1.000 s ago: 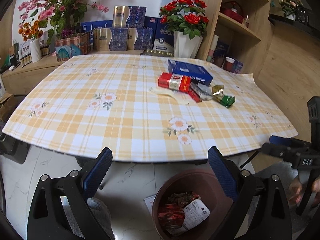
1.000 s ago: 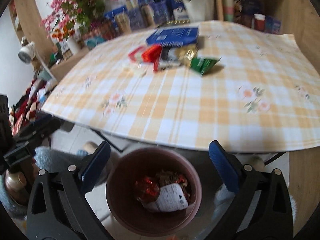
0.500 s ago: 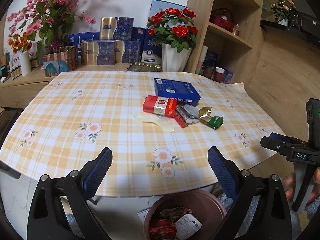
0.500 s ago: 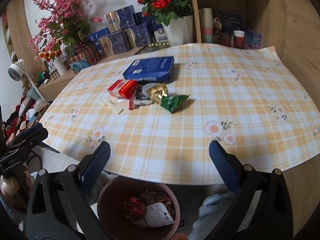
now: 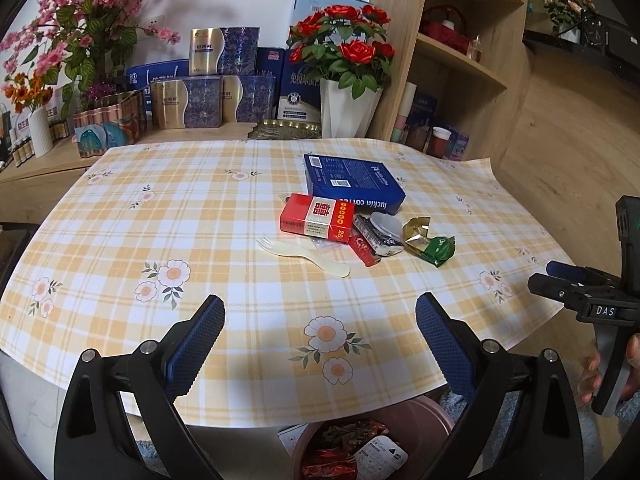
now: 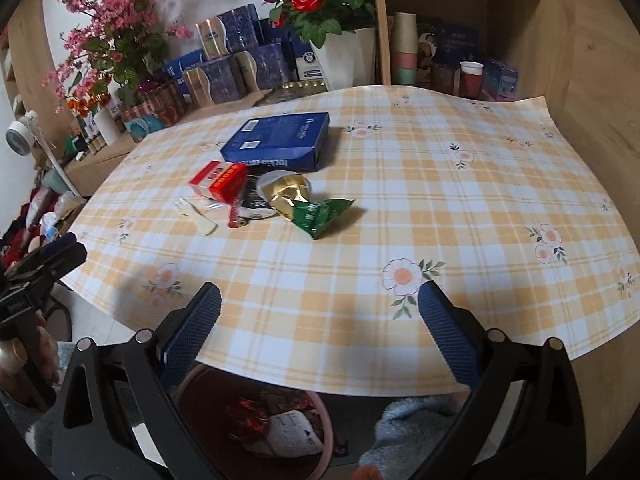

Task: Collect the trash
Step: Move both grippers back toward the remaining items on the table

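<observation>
Both the left gripper (image 5: 320, 336) and right gripper (image 6: 319, 322) hover with fingers spread and empty at the counter's (image 5: 224, 216) near edge, the litter ahead mid-counter (green wrapper (image 6: 320, 216) nearest the right gripper), bin (image 6: 256, 424) below.

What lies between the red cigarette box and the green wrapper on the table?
A small black-and-white packet and a crumpled gold foil wrapper lie between the red cigarette box and green wrapper, in both views.
</observation>
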`<state>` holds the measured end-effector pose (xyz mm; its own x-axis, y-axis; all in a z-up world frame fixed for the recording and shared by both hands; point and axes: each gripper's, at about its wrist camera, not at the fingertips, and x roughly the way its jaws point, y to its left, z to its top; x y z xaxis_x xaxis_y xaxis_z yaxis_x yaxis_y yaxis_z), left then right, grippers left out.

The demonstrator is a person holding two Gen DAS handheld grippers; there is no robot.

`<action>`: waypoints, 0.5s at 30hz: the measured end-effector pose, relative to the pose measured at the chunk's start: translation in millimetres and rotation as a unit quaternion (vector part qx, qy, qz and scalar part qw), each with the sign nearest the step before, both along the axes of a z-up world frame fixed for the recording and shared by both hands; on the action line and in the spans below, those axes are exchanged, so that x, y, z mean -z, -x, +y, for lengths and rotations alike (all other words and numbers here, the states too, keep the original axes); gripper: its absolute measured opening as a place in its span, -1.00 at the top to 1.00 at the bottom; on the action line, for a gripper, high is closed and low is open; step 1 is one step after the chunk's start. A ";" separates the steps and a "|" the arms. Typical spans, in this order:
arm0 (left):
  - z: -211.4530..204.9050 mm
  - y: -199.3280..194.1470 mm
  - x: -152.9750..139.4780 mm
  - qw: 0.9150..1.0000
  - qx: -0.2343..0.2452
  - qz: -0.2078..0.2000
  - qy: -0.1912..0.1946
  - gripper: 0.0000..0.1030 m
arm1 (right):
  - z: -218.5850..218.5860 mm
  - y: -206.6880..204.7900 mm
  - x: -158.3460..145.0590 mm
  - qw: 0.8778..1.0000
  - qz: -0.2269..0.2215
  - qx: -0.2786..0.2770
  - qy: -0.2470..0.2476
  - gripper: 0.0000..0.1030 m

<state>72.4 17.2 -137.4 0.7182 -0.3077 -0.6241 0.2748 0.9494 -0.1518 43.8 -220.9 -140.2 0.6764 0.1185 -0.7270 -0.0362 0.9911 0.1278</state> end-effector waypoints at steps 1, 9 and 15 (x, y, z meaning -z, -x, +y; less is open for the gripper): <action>-0.3 -2.6 0.6 1.000 0.002 0.002 0.000 -0.83 | -1.2 -2.8 1.6 1.000 0.003 0.001 0.000 -0.89; -5.5 -22.6 10.0 1.000 0.008 0.022 0.004 -0.83 | -5.0 -32.4 15.0 1.000 0.019 -0.002 0.012 -0.88; -9.1 -42.7 17.9 0.999 0.005 0.045 0.017 -0.82 | 10.2 -72.6 28.9 0.994 0.026 -0.061 0.086 -0.66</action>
<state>115.2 8.1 -155.3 0.6559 -0.3377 -0.6751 0.2685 0.9402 -0.2095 116.4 -210.6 -169.0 0.6253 0.0689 -0.7773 -0.1556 0.9871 -0.0376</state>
